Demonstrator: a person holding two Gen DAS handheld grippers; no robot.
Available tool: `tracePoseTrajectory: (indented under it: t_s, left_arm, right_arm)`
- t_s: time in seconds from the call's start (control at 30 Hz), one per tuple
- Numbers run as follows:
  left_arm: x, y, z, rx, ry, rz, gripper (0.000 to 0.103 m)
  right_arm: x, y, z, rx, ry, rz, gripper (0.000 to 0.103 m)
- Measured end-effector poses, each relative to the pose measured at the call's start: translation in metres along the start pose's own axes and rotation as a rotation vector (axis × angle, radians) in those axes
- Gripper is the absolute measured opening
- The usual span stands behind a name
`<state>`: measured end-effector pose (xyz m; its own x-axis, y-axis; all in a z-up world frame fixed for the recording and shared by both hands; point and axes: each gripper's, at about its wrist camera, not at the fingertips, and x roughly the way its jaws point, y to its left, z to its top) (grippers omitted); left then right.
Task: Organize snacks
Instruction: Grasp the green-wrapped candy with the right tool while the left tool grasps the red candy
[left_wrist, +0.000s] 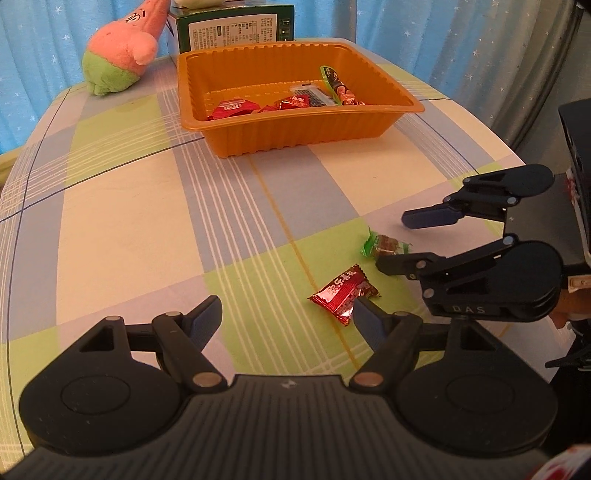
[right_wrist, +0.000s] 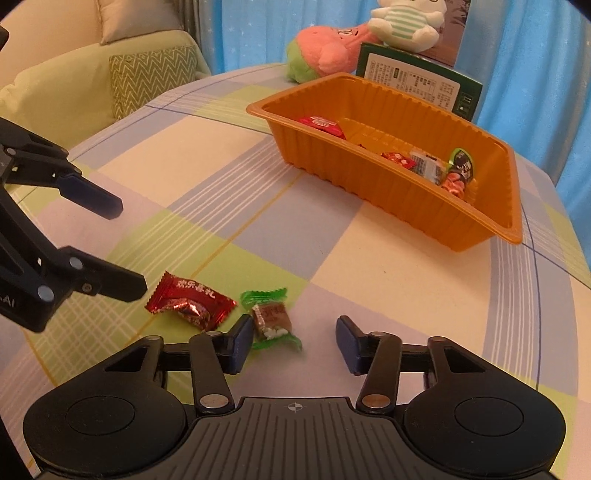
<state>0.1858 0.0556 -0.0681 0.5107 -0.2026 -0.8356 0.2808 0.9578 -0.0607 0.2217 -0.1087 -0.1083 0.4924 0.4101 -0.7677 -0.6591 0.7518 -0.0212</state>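
your right tool (right_wrist: 291, 341) is wide open and holds nothing. the green-wrapped candy (right_wrist: 269, 319) lies on the tabletop (right_wrist: 406, 288) just in front of it, inside the gap but not centred: it is close against the left finger (right_wrist: 240, 341), maybe touching, and well away from the right finger. the twisted ends of its wrapper point roughly along the reach of the tool, so the fingers will close across the short side of the brown block, which i judge is good for gripping. before you close, i think you need to shift the tool a little to its left.

your left tool (left_wrist: 288, 314) is also wide open and empty. the red foil candy (left_wrist: 345, 293) lies to the right of its centre, just beside the right finger (left_wrist: 365, 317), with its long axis running diagonal to the tool.

so each tool has the nearer candy: right for green, left for red. the two candies lie near each other, so the tools can collide. the orange tray (right_wrist: 476, 243) with the sorted snacks stands further back on the tabletop.
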Motion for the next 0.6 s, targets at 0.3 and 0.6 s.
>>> tracePoseTrajectory:
  t_s: [0.3, 0.6]
  left_arm:
    - [0.003, 0.002, -0.003, -0.015, -0.002, -0.015, 0.076]
    - [0.009, -0.011, 0.000, 0.104, -0.019, -0.074, 0.069]
  right_arm:
    - [0.001, 0.002, 0.001, 0.026, -0.007, 0.057, 0.021]
    - [-0.029, -0.025, -0.013, 0.271, -0.027, 0.011, 0.020]
